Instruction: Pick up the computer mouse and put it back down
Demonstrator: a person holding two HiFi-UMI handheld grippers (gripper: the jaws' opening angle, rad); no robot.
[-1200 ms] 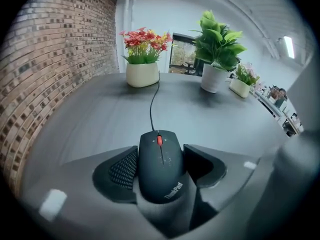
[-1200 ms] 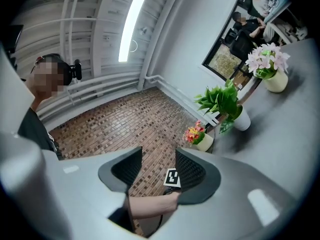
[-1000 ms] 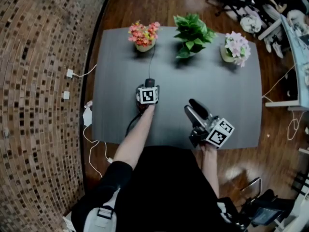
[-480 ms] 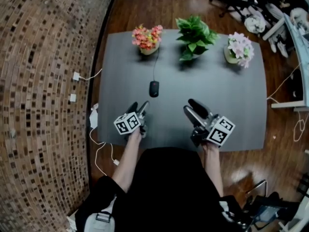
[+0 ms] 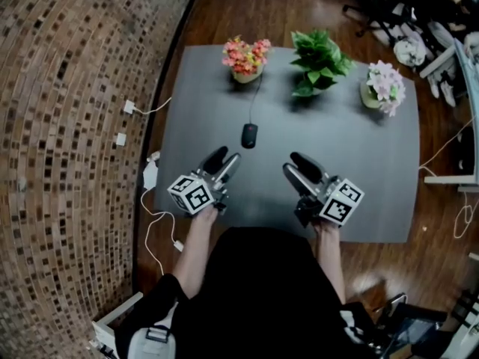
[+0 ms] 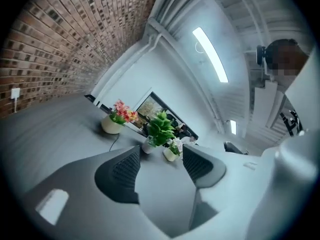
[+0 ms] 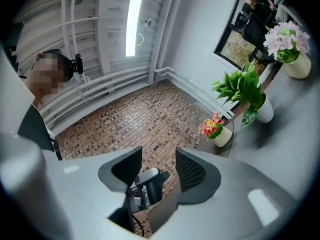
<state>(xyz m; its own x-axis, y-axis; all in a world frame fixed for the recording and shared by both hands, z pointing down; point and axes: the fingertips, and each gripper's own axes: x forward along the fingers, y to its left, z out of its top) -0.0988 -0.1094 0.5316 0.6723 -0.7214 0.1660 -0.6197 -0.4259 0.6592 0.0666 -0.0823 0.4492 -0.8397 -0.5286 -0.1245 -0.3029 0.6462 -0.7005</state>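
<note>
Black corded mouse (image 5: 249, 134) flat on table (image 5: 359, 148)

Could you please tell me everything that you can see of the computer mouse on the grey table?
The computer mouse is small, dark and oval, seemingly plastic. It lies flat on the grey table, left of centre, its long axis pointing toward the flowerpots. A thin dark cable runs from its far end toward the pot of pink and orange flowers. Only the table touches it; buttons and wheel are too small to tell.

My left tool (image 5: 223, 161) is left of centre in the head view, angled toward the upper right, its jaws just closing partway and still apart, with nothing between them. My right tool (image 5: 299, 170) is right of centre, its jaws apart and empty.
</note>
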